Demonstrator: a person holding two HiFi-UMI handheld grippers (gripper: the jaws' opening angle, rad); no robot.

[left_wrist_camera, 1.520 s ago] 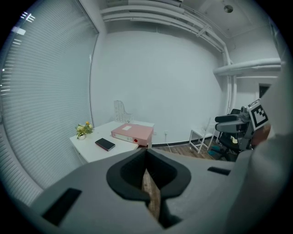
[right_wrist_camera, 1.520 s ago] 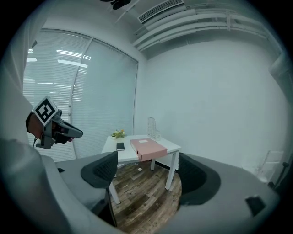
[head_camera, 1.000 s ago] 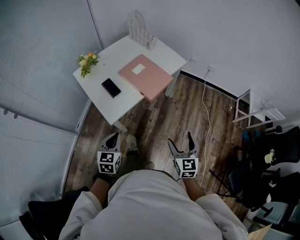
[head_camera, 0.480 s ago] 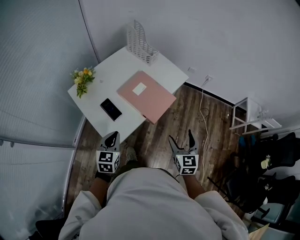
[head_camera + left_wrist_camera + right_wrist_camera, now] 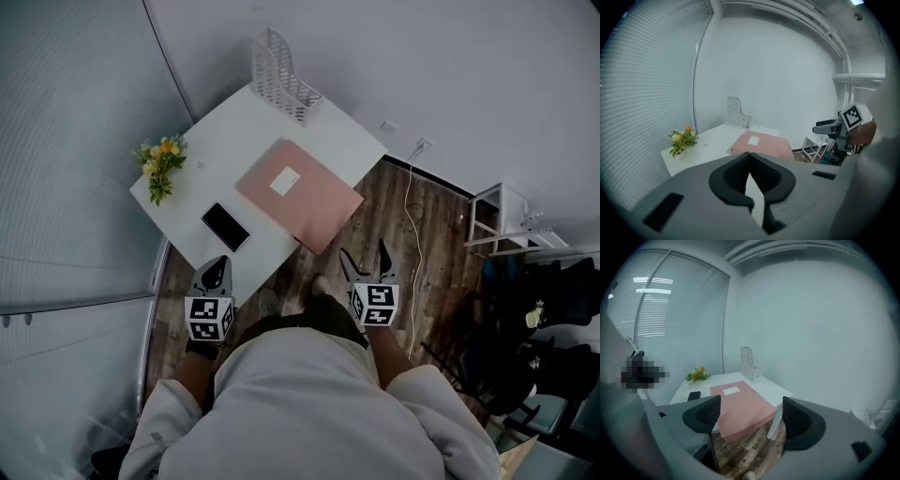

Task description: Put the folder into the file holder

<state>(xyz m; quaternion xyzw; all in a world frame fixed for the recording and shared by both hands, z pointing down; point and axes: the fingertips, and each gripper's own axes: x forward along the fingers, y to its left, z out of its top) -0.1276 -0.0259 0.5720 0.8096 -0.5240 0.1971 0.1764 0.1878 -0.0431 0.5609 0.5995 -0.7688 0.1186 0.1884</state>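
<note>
A pink folder with a white label lies flat on the white table, its near corner past the table's edge. The white mesh file holder stands upright at the table's far corner. My left gripper is shut and empty, held over the floor just short of the table's near edge. My right gripper is open and empty, just short of the folder's near corner. The right gripper view has the folder between the jaws and the file holder behind. From the left gripper the folder and holder are ahead.
A black phone lies on the table left of the folder. A small pot of flowers stands at the table's left corner. A white cable trails over the wood floor, and a white rack and black chairs stand to the right.
I have come closer to the table; it now lies just ahead of both grippers. The grippers keep their places relative to my body, left shut and right open.
</note>
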